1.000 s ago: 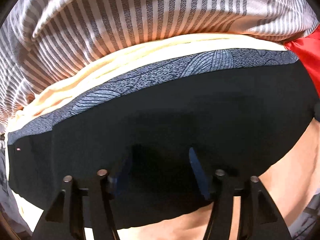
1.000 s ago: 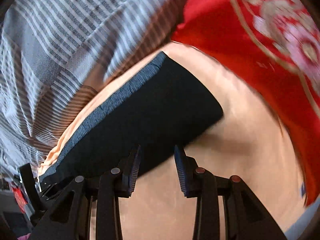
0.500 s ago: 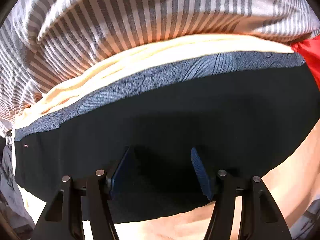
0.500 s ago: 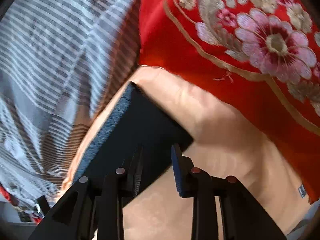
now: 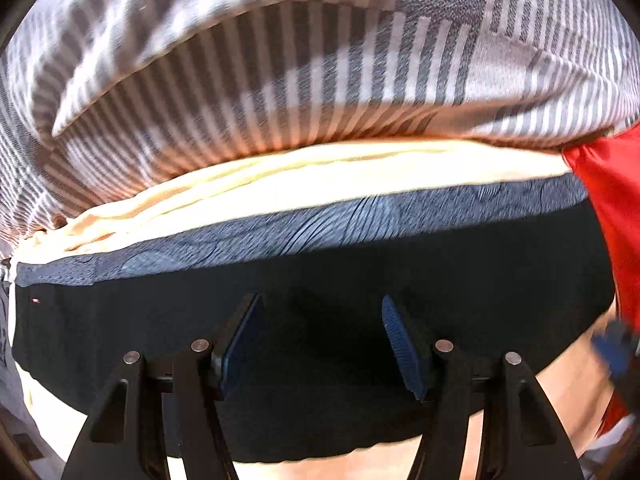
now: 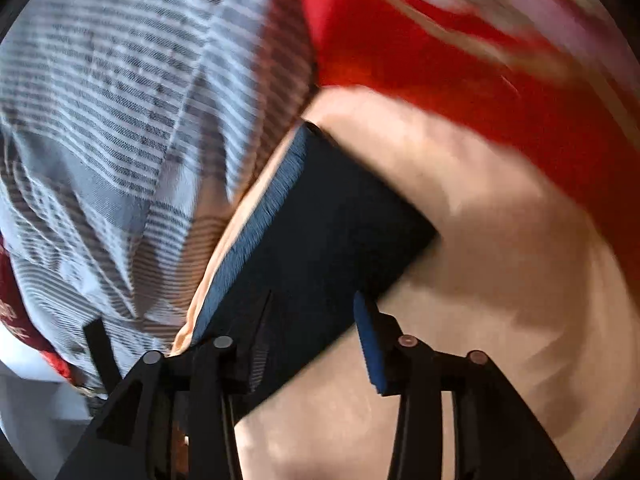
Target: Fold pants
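Lying flat on the peach sheet [image 6: 500,280], the folded dark pants [image 5: 360,280] have their blue-gray band [image 5: 360,216] next to the striped gray blanket [image 5: 280,80], and a red flowery cloth [image 6: 460,40] sits at one side. The left gripper [image 5: 322,344] hangs over the pants with its jaws apart and nothing between them. The right gripper [image 6: 316,344] has just been opening, with a corner of the pants between its pads but not pinched
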The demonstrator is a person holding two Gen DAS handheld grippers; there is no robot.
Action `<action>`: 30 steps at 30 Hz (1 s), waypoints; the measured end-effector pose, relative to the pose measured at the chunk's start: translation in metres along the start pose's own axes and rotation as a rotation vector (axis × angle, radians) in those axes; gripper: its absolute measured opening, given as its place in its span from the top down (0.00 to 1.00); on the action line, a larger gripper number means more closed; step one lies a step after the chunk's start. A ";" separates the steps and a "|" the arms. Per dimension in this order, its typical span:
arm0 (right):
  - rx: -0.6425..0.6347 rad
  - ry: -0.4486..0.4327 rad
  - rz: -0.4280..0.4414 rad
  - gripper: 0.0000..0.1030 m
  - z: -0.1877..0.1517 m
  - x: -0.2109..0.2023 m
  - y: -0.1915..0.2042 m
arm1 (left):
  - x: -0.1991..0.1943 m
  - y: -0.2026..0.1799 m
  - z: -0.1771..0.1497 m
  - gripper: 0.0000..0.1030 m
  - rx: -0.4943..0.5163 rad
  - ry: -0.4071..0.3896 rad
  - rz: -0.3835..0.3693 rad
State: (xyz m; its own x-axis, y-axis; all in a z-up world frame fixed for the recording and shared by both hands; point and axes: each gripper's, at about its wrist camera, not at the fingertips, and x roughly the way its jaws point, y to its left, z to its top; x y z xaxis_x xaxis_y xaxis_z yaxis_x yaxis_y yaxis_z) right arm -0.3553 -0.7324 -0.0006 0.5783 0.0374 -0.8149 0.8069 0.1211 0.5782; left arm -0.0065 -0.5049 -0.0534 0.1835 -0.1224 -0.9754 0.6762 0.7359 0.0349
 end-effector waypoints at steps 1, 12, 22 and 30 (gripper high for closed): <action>0.020 0.003 0.014 0.55 -0.004 0.000 -0.006 | 0.000 -0.004 0.003 0.39 -0.004 -0.006 0.001; 0.109 -0.024 0.189 0.55 -0.012 0.023 -0.033 | 0.020 -0.042 0.021 0.38 -0.018 -0.056 0.037; 0.144 -0.057 0.326 0.52 0.014 0.053 -0.007 | 0.009 -0.036 0.036 0.38 0.003 -0.036 0.022; 0.033 -0.003 0.248 0.86 0.021 0.050 0.019 | 0.000 -0.026 0.040 0.77 -0.053 -0.035 -0.038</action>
State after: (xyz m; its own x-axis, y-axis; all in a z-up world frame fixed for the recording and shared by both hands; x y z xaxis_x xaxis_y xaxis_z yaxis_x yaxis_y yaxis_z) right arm -0.3085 -0.7489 -0.0297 0.7592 0.0589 -0.6482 0.6441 0.0756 0.7612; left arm 0.0045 -0.5511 -0.0459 0.1839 -0.1733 -0.9675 0.6447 0.7643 -0.0144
